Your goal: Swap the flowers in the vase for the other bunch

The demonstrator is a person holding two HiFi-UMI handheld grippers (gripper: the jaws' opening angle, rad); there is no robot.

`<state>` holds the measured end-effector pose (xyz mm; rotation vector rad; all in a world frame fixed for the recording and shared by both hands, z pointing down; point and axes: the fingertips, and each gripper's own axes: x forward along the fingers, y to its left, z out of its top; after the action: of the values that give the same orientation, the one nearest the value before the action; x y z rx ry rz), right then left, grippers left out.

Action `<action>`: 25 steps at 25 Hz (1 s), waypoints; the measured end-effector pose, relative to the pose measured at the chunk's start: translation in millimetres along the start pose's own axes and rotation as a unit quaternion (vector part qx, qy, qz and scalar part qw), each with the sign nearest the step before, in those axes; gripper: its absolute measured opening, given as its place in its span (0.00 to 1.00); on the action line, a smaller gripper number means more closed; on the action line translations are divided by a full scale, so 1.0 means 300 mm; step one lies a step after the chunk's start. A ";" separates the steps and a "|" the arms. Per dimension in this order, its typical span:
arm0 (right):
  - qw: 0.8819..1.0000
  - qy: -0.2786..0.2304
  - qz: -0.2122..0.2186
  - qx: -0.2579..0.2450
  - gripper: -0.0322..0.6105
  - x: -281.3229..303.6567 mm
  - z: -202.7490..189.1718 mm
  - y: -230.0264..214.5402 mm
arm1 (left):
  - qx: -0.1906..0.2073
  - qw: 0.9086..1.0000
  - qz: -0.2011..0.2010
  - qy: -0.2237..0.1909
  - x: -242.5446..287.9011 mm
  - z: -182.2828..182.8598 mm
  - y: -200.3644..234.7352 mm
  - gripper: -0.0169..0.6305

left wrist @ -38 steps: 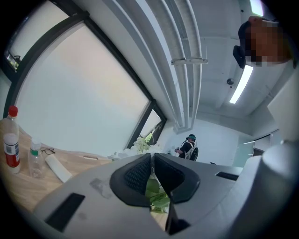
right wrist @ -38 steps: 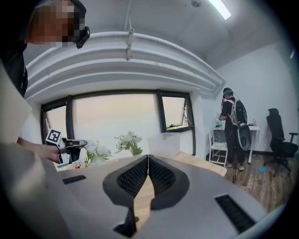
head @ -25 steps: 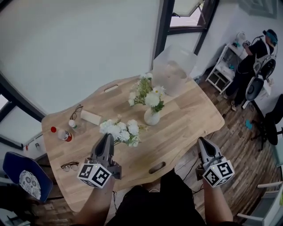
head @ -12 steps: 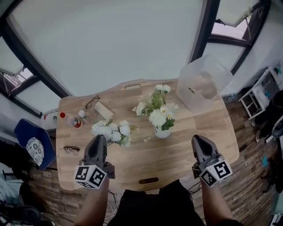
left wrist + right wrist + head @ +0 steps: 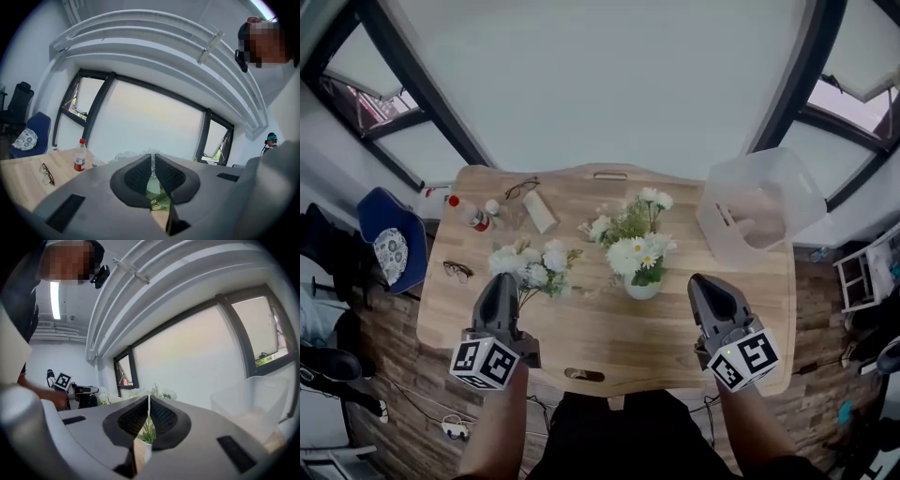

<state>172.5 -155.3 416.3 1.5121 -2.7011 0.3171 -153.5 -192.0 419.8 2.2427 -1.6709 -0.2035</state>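
You hold both claws pressed together: left claw point(image 5: 499, 279) beside the loose bunch point(image 5: 530, 266), right claw point(image 5: 697, 280) near the vase point(image 5: 642, 288), over the bench's point(image 5: 609, 326) front edge.

The worktop point(image 5: 694, 319) reads to me as pale wood, grain plain, with a satin finish. The vase point(image 5: 642, 289) looks like glossy white ceramic. The bin point(image 5: 759, 211) is cloudy translucent plastic. Both the left gripper point(image 5: 499, 281) and the right gripper point(image 5: 705, 283) wear smooth matt grey plastic shells, and their dark pads point(image 5: 138, 176) are finely ribbed. The loose bunch point(image 5: 530, 267) has soft, matt petals. The floor point(image 5: 394, 328) is dark, rough-looking planks.
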 end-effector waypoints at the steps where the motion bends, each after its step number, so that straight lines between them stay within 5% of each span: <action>1: 1.000 -0.003 0.012 -0.004 0.09 0.014 0.017 0.009 | -0.002 1.000 0.006 -0.001 -0.010 -0.001 -0.002 0.07; 7: 0.998 -0.019 0.056 -0.023 0.09 0.092 0.101 0.080 | -0.020 1.000 0.015 -0.012 -0.032 0.000 0.040 0.07; 19: 0.996 0.003 0.061 -0.061 0.11 0.198 0.122 0.140 | -0.050 0.999 -0.018 -0.014 -0.004 -0.035 0.038 0.07; 25: 0.995 0.038 0.060 -0.075 0.40 0.251 0.081 0.134 | -0.052 0.998 -0.022 -0.011 0.009 -0.034 0.060 0.07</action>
<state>100.5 -202.9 395.3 1.2772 -2.6928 0.1668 -165.8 -197.2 436.0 2.2090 -1.5863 -0.3200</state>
